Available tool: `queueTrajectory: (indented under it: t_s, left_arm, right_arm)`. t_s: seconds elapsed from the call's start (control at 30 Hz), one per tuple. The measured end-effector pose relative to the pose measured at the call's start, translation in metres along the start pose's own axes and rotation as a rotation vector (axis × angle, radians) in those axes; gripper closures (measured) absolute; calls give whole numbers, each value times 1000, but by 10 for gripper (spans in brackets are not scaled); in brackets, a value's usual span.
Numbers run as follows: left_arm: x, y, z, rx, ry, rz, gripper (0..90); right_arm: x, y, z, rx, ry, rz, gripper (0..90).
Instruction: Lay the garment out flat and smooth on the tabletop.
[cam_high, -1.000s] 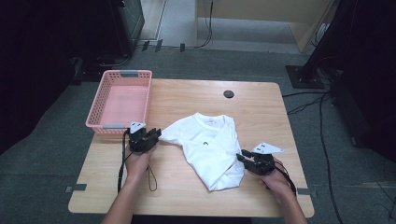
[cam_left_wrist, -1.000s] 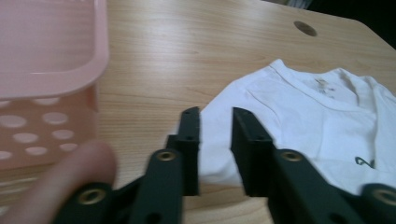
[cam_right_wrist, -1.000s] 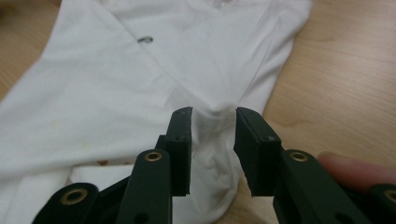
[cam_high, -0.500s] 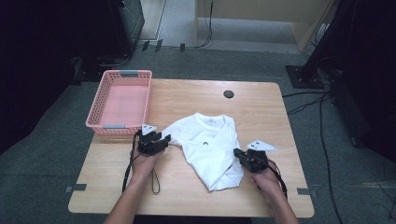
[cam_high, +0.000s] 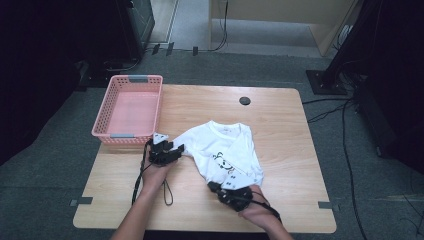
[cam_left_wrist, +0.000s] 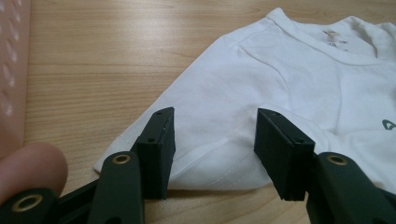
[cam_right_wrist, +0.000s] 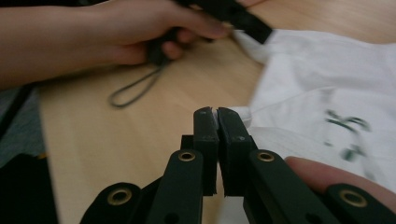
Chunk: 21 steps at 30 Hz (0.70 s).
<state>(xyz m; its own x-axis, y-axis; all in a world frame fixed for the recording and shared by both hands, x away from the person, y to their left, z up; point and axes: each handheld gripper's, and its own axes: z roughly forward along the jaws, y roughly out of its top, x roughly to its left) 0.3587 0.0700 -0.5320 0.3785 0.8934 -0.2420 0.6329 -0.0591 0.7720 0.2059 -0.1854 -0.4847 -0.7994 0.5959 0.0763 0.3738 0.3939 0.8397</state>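
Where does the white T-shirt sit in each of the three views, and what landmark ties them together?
High view: white T-shirt lies mid-table, between the two grippers.
Left gripper view: it covers the right half, its sleeve hem between the open jaws.
Right gripper view: it lies at right, a fold of it pinched in the shut jaws.
Shared landmark: the dark print on the shirt, at the right edge in the left gripper view, blurred in the right gripper view.

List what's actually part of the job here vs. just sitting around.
In the job:
- white T-shirt, partly folded on the table
- right gripper, shut on a pinch of the shirt's edge
- left gripper, jaws just been opening, the sleeve between them and the pads not pressing it

Lying about:
- pink basket, at the table's left
- round black grommet, at the far edge
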Motion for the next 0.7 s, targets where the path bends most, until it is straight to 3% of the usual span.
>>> queueTrajectory:
  t_s: [0.1, 0.17, 0.23, 0.3, 0.4, 0.5, 0.57, 0.7]
  left_arm:
    - [2, 1, 1, -3, 4, -9, 452]
    - [2, 1, 1, -6, 13, -10, 429]
    - [1, 1, 1, -5, 20, -7, 411]
    - [-1, 1, 1, -1, 32, 9, 393]
    - [-2, 1, 1, 2, 28, 18, 374]
    - [-3, 1, 1, 4, 39, 26, 366]
    - [-5, 1, 2, 9, 51, 42, 363]
    - [-7, 1, 2, 11, 63, 51, 361]
  right_arm:
    - [26, 4, 12, 16, 87, -44, 871]
    - [39, 5, 17, 20, 166, -65, 770]
    - [46, 8, 15, -1, 246, -93, 702]
    - [43, 12, 10, -25, 265, -93, 644]
    - [21, 18, 0, -60, 183, -60, 639]
    - [-13, 21, -10, -81, 45, 20, 643]
    - [-36, 23, -9, -43, -95, 62, 649]
    - [-76, 14, 10, 68, -286, 125, 661]
